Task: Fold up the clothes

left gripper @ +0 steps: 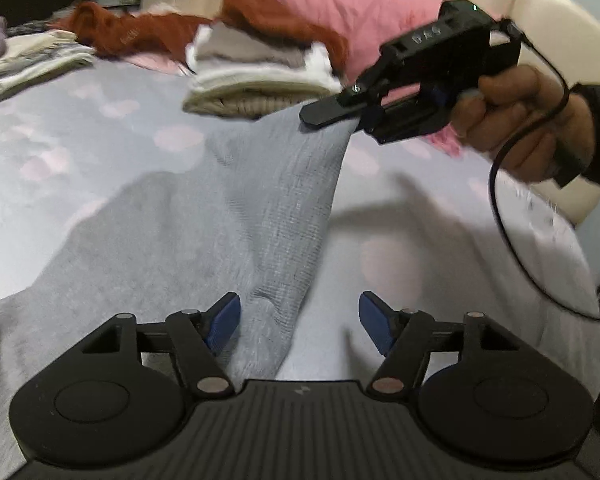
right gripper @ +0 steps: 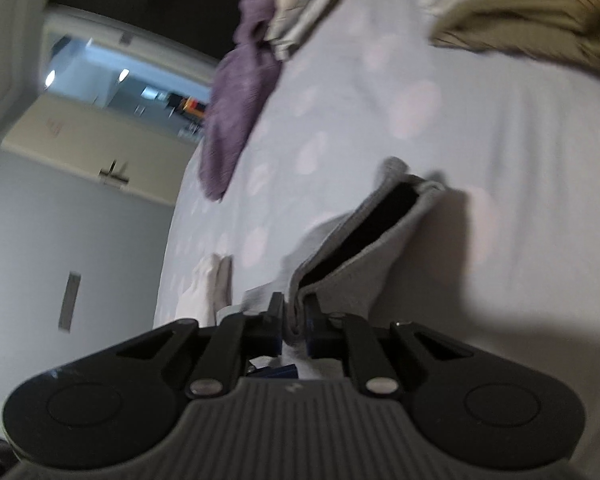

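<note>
Grey knit garment [left gripper: 220, 216] spread on bed [left gripper: 80, 128], one corner pulled up off polka-dot sheet. Right tongs [left gripper: 332, 114] clamped on that lifted corner; in right wrist view cuff opening [right gripper: 376, 224] gapes just beyond closed tips [right gripper: 294, 320]. Left tongs [left gripper: 298, 322] spread wide, low over garment's near edge, gripping nothing. Folded stack [left gripper: 256, 80] sits behind garment; rust fluffy item [left gripper: 140, 34], pink pillow [left gripper: 340, 4] further back. Purple cloth [right gripper: 236, 92] at bed's edge.

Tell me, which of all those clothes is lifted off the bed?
The grey garment. The right gripper pinches one end and pulls it up, while the folded pile, rust piece and purple piece lie on the bed.
</note>
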`<state>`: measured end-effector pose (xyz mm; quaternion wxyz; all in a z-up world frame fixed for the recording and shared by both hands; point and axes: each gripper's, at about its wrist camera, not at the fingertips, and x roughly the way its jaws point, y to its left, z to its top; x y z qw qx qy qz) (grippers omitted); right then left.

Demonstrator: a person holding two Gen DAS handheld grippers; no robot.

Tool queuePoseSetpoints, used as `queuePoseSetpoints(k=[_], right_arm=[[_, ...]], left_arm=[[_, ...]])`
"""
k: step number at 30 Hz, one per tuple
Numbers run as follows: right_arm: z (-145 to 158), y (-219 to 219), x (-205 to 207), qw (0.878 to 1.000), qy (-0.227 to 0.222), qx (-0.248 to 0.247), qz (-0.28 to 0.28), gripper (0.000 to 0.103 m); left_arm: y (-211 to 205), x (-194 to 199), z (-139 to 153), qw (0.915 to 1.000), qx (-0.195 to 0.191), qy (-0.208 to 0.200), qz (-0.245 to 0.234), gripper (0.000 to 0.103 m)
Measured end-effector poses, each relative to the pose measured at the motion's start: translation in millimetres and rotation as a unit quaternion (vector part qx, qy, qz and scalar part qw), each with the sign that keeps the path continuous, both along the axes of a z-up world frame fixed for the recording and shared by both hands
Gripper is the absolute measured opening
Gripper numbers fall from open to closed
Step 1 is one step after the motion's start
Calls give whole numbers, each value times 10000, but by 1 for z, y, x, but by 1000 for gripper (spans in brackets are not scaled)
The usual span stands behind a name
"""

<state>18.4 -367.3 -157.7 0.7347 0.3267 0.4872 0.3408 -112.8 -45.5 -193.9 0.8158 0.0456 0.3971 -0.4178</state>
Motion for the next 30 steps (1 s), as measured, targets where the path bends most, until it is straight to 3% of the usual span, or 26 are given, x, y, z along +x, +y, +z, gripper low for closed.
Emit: queuePoseSetpoints(k=[5, 10, 11, 13, 15, 20, 24, 30], right_arm=[[19, 26, 6, 9989, -241, -211, 347, 11], [31, 66, 8, 9934, -472, -463, 936, 11], [34, 74, 8, 9916, -527, -511, 1061, 11], [43, 90, 10, 9874, -672, -597, 1299, 11], [54, 105, 12, 9825, -831, -696, 1517, 11], [72, 143, 11, 9658, -1174, -951, 2105, 11], [79, 174, 2, 9496, -1355, -1039, 2629, 11], [78, 243, -12, 9183, -1423, -1218, 3489, 11]], left_arm=[[7, 4, -20, 9973, 195, 649, 285, 64], [10, 16, -23, 9910, -236, 1140, 666, 74], [11, 15, -22, 9911, -274, 1132, 652, 74], [21, 9, -14, 9924, -422, 992, 600, 61], [39, 0, -2, 9917, -730, 851, 636, 61], [81, -20, 1, 9895, -634, 837, 996, 62], [102, -19, -13, 9796, -818, 1189, 1396, 62], [108, -14, -20, 9743, -1158, 1214, 1504, 63]])
